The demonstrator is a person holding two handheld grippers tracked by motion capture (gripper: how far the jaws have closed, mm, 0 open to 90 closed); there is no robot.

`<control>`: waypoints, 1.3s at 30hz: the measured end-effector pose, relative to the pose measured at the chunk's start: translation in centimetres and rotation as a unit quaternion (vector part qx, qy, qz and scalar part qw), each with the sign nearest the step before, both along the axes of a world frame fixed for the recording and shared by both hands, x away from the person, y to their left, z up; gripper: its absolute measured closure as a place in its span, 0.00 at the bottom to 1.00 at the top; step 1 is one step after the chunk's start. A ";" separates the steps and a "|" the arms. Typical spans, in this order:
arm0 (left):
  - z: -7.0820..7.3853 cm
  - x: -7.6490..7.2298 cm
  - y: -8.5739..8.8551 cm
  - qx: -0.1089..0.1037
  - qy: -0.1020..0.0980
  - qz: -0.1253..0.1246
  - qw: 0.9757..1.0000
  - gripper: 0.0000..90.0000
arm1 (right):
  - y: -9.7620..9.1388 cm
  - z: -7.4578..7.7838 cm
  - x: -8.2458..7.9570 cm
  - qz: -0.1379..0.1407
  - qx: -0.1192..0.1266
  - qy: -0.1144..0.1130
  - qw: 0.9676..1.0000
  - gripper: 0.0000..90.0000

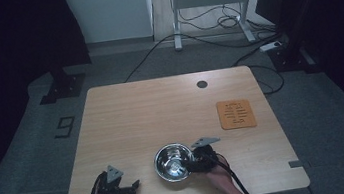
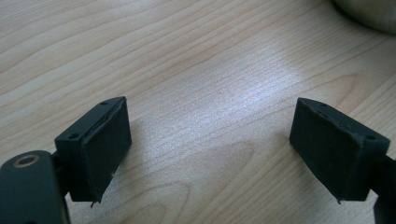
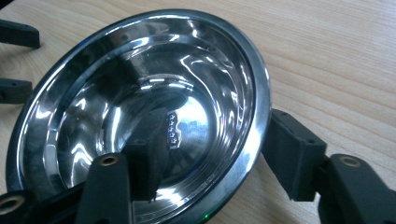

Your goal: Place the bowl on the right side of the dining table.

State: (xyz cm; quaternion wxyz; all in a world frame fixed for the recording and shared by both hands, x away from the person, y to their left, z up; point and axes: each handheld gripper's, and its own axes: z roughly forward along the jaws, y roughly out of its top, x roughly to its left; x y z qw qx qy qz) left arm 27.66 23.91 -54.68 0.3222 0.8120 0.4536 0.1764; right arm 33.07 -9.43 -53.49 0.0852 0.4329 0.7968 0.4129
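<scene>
A shiny steel bowl (image 1: pixel 172 162) (image 3: pixel 93 93) stands upright near the table's front edge, at the centre. My right gripper (image 1: pixel 191 165) (image 3: pixel 217 135) straddles its right rim, one jaw inside the bowl and the other outside against the wood. The jaws stand apart, and the inner pad is clear of the bowl's wall. My left gripper (image 1: pixel 134 186) (image 2: pixel 210 135) rests low at the front left, open, with bare wood between its jaws. The bowl's edge (image 2: pixel 369 11) lies ahead of it to the right. The left gripper (image 3: pixel 16 60) also appears beyond the bowl in the right gripper view.
An orange-brown mat (image 1: pixel 236 114) lies at the table's right side. A dark round cap (image 1: pixel 202 84) sits near the far edge. The wooden table (image 1: pixel 161 108) has open surface across its middle and back. Cables and a desk frame (image 1: pixel 208 1) lie on the floor beyond.
</scene>
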 end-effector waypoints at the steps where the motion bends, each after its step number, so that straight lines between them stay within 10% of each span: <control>1: 0.0 0.0 0.0 0.000 0.000 0.000 1.000 0.14 | 0.0 0.0 0.0 0.000 0.000 0.000 1.000 0.49; 24: 0.0 0.0 0.0 0.000 0.000 0.000 1.000 0.14 | -0.6 -1.0 0.7 -0.005 0.065 0.082 0.994 0.94; 39: 0.0 0.0 0.0 0.000 0.000 0.000 1.000 0.14 | -1.0 -1.1 0.9 -0.013 0.086 0.093 0.992 0.95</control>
